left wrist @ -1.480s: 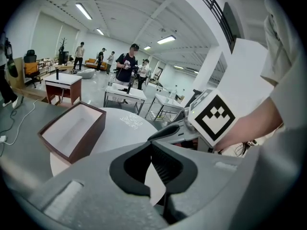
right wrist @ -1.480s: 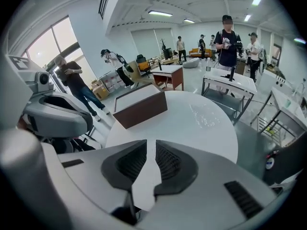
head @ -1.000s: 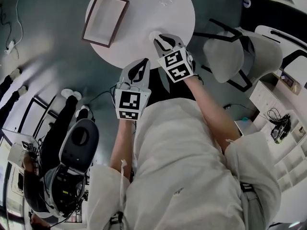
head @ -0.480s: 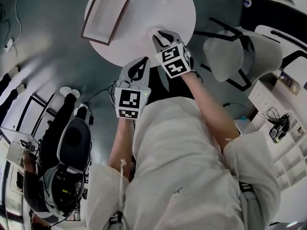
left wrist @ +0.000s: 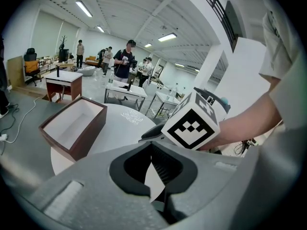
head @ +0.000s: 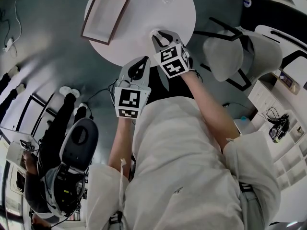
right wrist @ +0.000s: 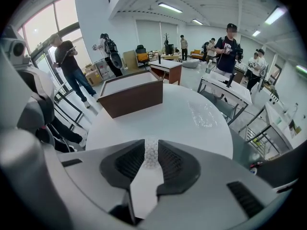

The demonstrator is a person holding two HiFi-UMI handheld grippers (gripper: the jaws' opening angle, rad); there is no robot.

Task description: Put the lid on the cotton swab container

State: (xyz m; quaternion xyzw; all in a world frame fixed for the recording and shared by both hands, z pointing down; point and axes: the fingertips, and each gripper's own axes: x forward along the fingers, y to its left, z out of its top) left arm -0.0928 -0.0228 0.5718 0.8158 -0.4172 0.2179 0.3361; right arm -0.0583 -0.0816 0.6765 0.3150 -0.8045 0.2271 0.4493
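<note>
Right tongs pinch the cotton swab container; left tongs pressed together, empty.

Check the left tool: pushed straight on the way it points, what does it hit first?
Probably the right tool, which sits just ahead over the near edge of the table, shut on the swab container. Depth is unclear from these views; it might pass beside it and land on the table instead.
</note>
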